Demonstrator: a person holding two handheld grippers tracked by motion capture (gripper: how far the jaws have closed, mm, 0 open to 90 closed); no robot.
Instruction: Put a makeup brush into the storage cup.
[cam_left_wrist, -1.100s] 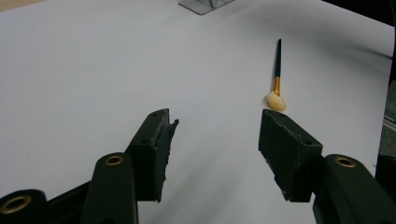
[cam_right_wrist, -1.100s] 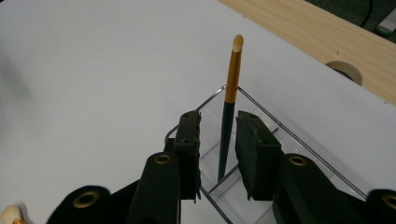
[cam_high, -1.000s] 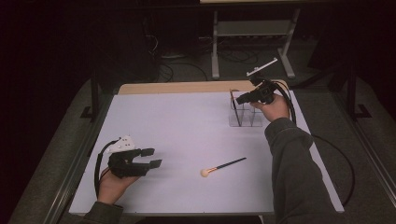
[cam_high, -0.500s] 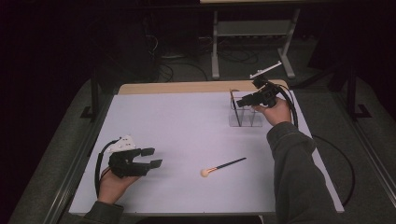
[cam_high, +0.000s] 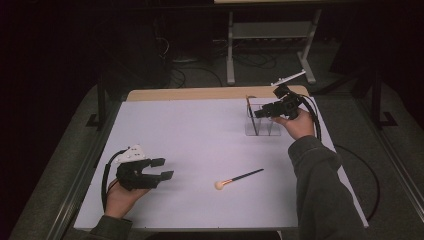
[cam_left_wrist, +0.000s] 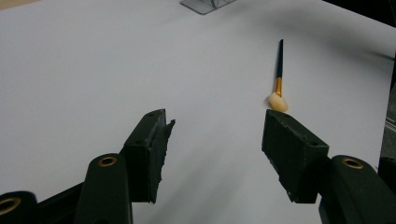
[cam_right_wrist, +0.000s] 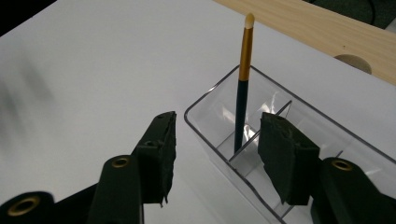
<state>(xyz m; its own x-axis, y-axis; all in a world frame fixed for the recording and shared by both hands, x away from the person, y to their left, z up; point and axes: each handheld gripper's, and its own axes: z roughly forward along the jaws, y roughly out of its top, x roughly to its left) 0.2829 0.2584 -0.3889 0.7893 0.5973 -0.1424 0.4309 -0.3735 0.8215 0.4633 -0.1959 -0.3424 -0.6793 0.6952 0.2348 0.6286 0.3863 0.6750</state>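
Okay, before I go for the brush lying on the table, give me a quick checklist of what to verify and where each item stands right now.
1. Slim brush stands upright in the clear organizer, free of the pads: ok.
2. Right hand-held gripper has just been opening; nothing pressed between its pads: ok.
3. Left hand-held gripper open, nothing between the pads: ok.
4. Fluffy brush lies flat on the white table, nothing on or against it: ok.
5. Right hand-held gripper withdrawn from the organizer: not ok, it hovers right at the rim.
6. Organizer sits steady: cannot tell.
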